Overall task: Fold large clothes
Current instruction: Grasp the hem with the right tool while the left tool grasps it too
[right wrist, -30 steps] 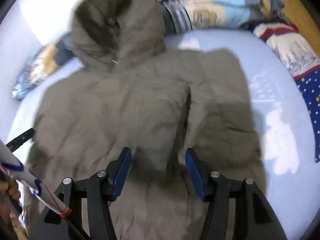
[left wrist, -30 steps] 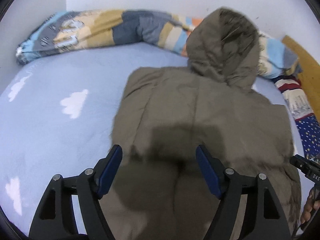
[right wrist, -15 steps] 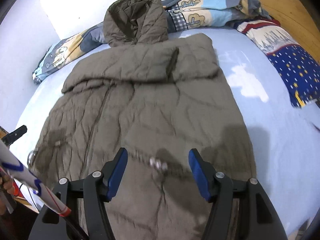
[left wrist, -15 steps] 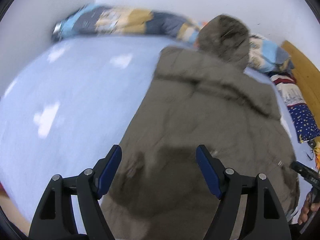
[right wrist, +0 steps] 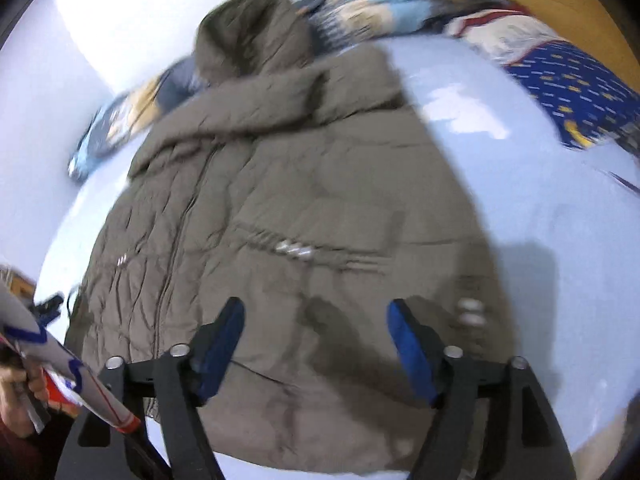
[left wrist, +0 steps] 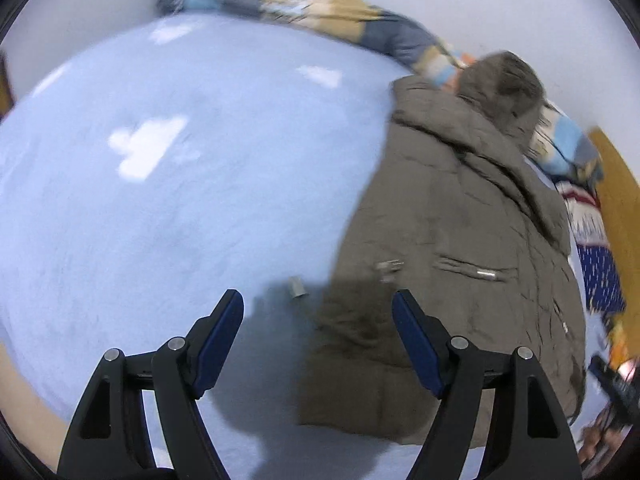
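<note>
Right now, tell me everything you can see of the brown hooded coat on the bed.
The coat is a drab brown quilted, puffy garment lying flat on the pale blue sheet, its hood at the far end against the patterned bedding. The sleeves look folded in across the chest. A front zipper runs lengthwise, and a slanted zipped pocket with a metal pull shows. The fabric is creased. Both tools hover open above the hem end; neither grips it.

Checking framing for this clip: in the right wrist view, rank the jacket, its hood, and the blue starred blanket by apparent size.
1. jacket
2. hood
3. blue starred blanket; looks close to the hood, so unsure.
</note>
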Demonstrator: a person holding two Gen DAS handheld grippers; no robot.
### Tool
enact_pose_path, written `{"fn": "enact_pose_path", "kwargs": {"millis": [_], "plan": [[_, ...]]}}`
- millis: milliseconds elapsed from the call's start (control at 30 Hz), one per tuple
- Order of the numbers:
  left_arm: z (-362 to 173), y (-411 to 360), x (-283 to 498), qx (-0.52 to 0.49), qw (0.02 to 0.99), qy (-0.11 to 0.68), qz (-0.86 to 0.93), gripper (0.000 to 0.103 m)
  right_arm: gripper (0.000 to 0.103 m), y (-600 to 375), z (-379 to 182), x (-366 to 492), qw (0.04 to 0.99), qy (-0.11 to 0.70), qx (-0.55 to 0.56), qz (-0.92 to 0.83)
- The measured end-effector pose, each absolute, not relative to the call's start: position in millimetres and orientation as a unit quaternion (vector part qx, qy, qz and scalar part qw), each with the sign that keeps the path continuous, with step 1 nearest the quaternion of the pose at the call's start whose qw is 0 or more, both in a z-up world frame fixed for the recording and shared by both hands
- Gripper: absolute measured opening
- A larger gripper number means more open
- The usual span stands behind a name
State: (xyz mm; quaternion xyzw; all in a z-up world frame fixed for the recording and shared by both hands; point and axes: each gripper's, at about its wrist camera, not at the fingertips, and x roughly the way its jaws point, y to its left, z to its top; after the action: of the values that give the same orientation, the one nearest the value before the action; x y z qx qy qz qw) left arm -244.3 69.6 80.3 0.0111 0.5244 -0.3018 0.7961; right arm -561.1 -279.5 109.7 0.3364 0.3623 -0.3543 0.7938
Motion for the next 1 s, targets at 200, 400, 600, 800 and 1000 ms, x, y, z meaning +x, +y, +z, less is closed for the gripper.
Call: {"fn": "enact_pose_path", "kwargs": {"millis": [200,400,600,800,1000], "plan": [[48.5,87.7,-240.8,-0.075,0.741,0.586,-0.319,0.076,0.080,-301.1,98.3,-631.8,0.745,0.326,0.409,-0.414],[40.7,67.5,-267.8,-0.068,0.732,0.591,-0.331,0.076,0.081,-305.9,72.3,-657.5,0.713,0.316,0.485,-0.396],[41.3,45.3,-301.9,-0.006,0.749,0.559,-0.355,0.054,0.082,-299.7,55.6,-658.6,0.704,0.322,0.511,-0.374],[52.0,31.1,-336.3,0.019,0.749,0.534,-0.393,0.036,0.020,-296.7,60.2,-657.0,0.722,0.305,0.513,-0.351],[65.3,20.7,-374.8,0.062,0.743,0.505,-0.434,0.036,0.016,-297.9,76.9,-664.2,0.720,0.319,0.456,-0.414]]}}
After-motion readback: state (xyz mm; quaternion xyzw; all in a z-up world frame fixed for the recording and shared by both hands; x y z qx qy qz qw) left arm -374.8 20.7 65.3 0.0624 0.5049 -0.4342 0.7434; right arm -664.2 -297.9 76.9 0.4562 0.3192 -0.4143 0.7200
